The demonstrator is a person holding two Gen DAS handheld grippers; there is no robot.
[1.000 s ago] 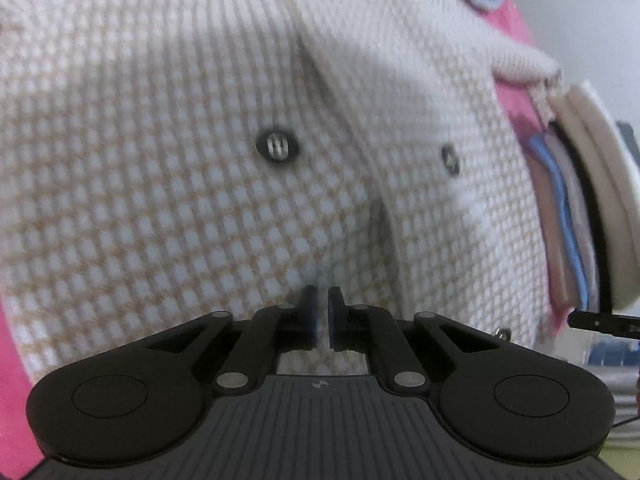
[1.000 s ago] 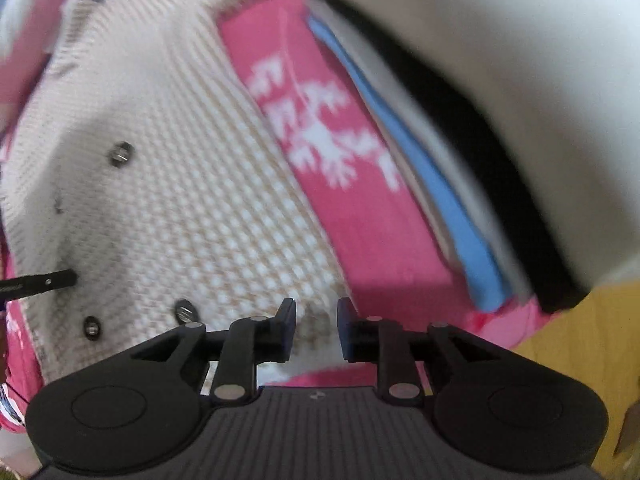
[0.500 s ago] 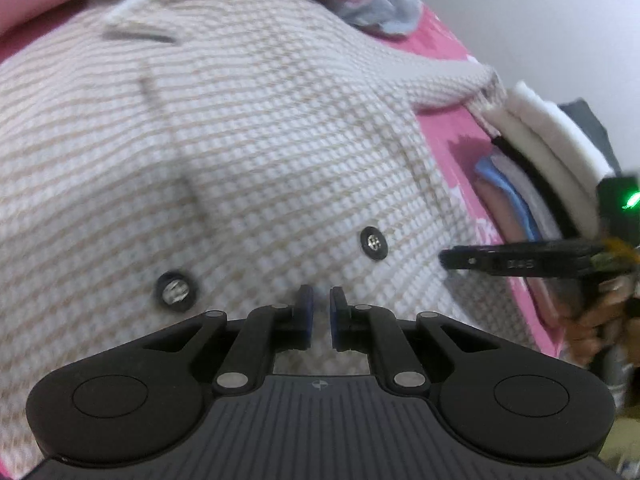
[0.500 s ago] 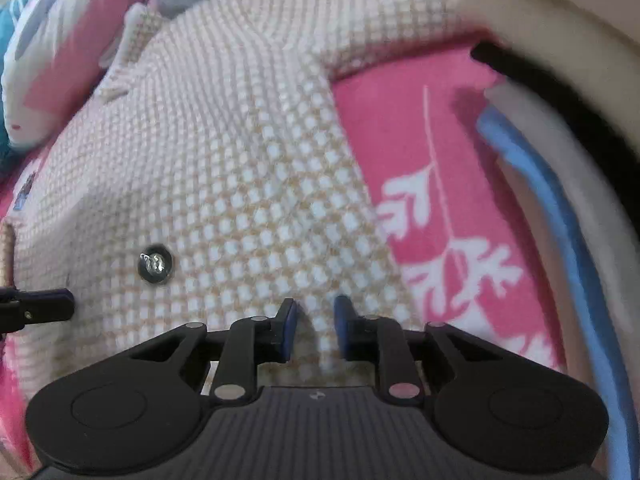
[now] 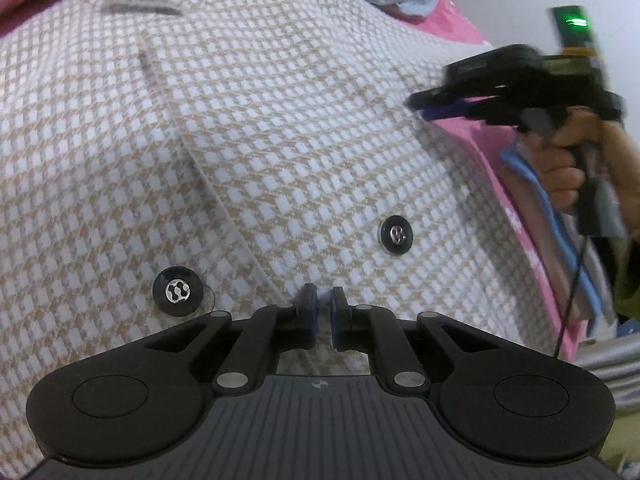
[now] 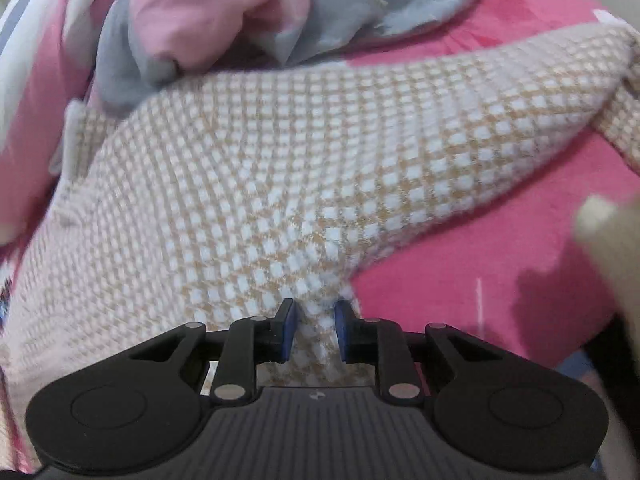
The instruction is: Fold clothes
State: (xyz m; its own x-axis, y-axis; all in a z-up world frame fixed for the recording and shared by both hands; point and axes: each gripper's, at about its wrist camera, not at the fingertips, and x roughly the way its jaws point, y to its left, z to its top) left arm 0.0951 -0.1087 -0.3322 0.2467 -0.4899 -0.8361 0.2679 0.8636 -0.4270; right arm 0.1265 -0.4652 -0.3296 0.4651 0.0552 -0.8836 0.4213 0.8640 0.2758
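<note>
A beige-and-white houndstooth knit cardigan [image 5: 280, 128] with dark round buttons [image 5: 396, 235] lies spread on a pink cover. My left gripper [image 5: 323, 312] is shut on the cardigan's hem near the button placket. My right gripper [image 6: 314, 322] is shut on a fold of the same cardigan [image 6: 280, 184] where the sleeve [image 6: 480, 96] joins the body. The right gripper also shows in the left wrist view [image 5: 440, 106] at the cardigan's right edge, held by a hand.
The pink cover with white print [image 6: 480, 272] lies under the cardigan. A loose pink and grey garment [image 6: 224, 28] lies beyond the collar. A stack of folded clothes with a blue layer [image 5: 560, 220] stands to the right.
Both grippers have moved up along the cardigan toward its collar, still holding the fabric. The right gripper has gone from the lower body to the sleeve joint.
</note>
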